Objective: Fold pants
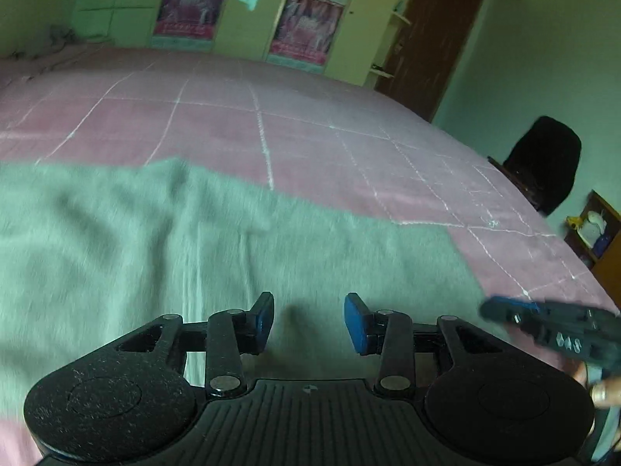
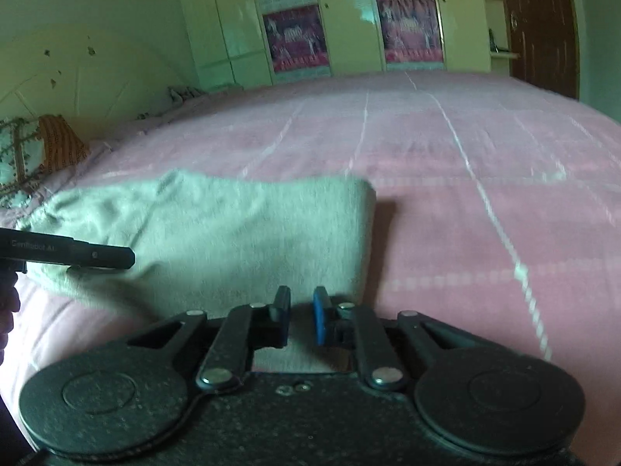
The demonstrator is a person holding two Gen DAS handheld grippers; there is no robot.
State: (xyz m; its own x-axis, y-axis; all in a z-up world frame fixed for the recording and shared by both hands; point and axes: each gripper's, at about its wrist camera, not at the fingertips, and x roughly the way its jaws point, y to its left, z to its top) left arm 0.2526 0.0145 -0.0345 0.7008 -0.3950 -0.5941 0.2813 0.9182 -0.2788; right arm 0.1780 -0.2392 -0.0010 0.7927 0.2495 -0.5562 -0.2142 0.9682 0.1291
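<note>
Pale green pants [image 1: 202,256] lie spread on the pink bed, also seen in the right wrist view [image 2: 240,233], where their right end is a folded edge. My left gripper [image 1: 308,318] is open and empty, low over the pants' near edge. My right gripper [image 2: 302,316] has its jaws a small gap apart, holding nothing, just above the pants' near right corner. The right gripper shows at the right edge of the left wrist view [image 1: 551,324]. The left gripper shows at the left of the right wrist view [image 2: 70,254].
The pink checked bedspread [image 1: 310,116] covers a wide bed. A wardrobe with posters [image 2: 349,19] and a brown door [image 1: 431,39] stand behind it. A dark chair [image 1: 543,163] and a shelf [image 1: 597,233] are at the right. Pillows [image 2: 35,147] lie at the left.
</note>
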